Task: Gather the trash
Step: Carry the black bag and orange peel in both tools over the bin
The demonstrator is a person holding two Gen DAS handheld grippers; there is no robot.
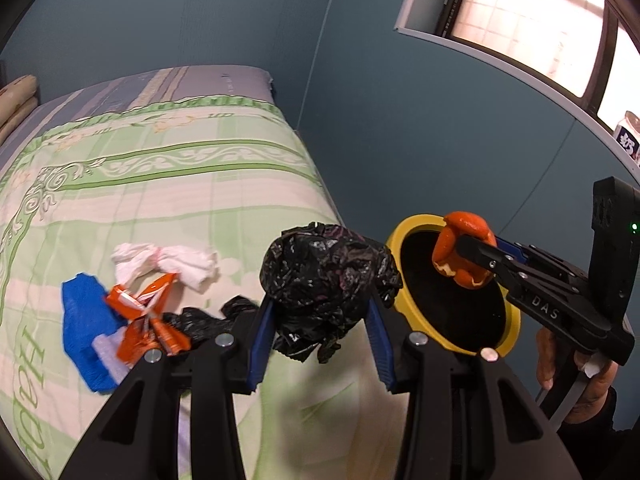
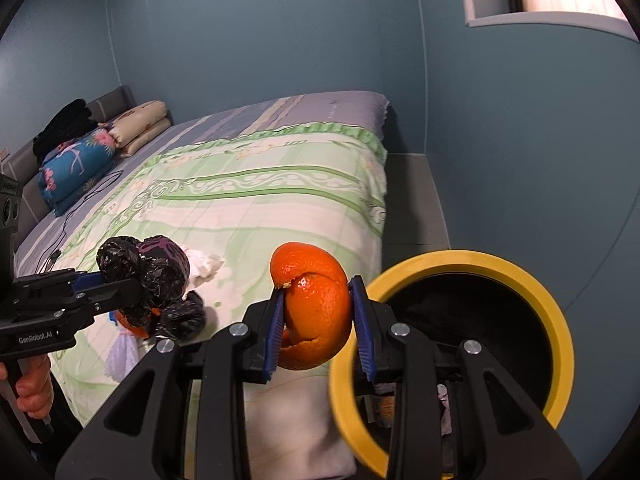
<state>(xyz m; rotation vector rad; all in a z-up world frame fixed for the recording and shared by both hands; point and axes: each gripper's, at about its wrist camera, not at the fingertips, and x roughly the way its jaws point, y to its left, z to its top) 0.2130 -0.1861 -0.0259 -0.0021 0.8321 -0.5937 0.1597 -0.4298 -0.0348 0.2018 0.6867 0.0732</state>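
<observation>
Crumpled black bag (image 1: 326, 280) clamped in left gripper (image 1: 320, 312), beside yellow bin (image 1: 404, 300), above bed (image 1: 180, 184): loose folds may snag rim. Orange peel (image 2: 316, 312) pinched in right gripper (image 2: 318, 320), short of opening: early release drops peel on bedding. Wrappers (image 1: 148, 320), tissue (image 1: 168, 264) uncollected.

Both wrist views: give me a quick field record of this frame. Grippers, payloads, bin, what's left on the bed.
left gripper: shut on crumpled black plastic bag, lifted above the bed
right gripper: shut on orange peel, at the bin's rim
bin: yellow rim, black liner, beside the bed's edge, some trash already inside
left on bed: white tissue, orange wrapper, blue packet, second black bag
</observation>
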